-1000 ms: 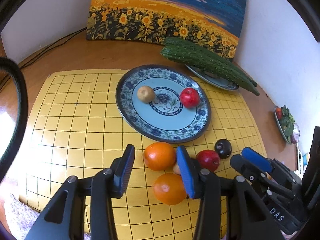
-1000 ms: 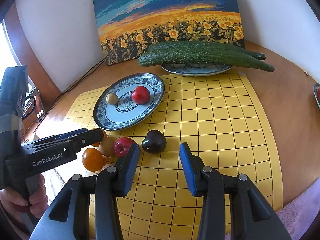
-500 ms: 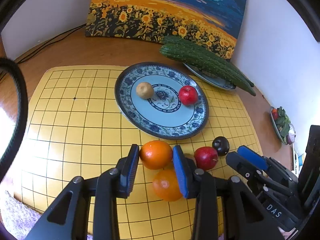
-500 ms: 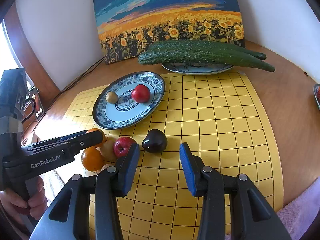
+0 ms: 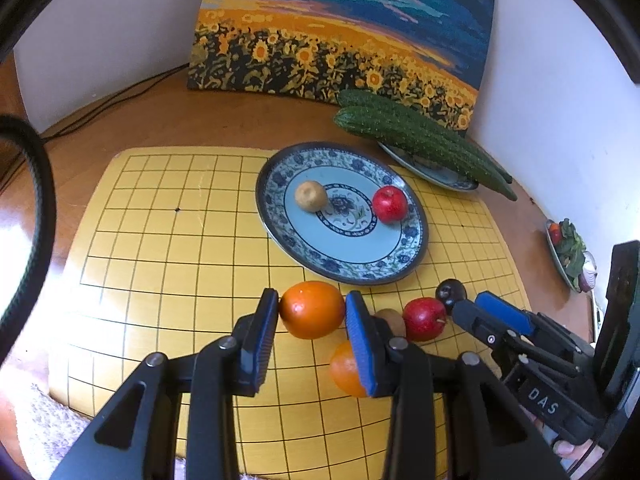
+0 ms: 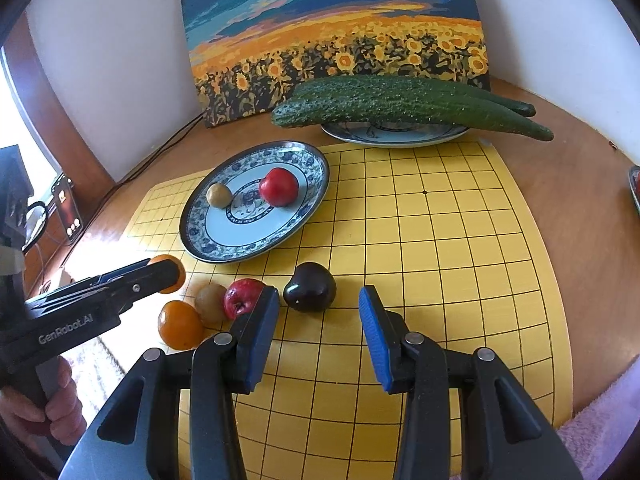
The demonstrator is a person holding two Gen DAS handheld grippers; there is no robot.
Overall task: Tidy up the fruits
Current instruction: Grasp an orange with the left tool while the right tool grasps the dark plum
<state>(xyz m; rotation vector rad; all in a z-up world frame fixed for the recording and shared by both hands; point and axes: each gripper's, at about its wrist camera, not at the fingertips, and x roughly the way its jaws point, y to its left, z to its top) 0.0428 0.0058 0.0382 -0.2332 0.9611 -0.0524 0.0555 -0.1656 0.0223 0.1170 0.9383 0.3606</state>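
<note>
Orange (image 5: pixel 312 309) now between closed-in pads (image 5: pixel 262 334).

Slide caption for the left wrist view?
Left gripper shut on an orange near the blue-patterned plate.

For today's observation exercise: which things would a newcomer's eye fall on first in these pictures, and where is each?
The sunflower painting leans on the back wall, with long green cucumbers lying across a small plate before it. On the yellow grid board, a blue patterned plate holds a red apple and a brownish fruit. Nearest, the left gripper has its fingers around an orange.
</note>
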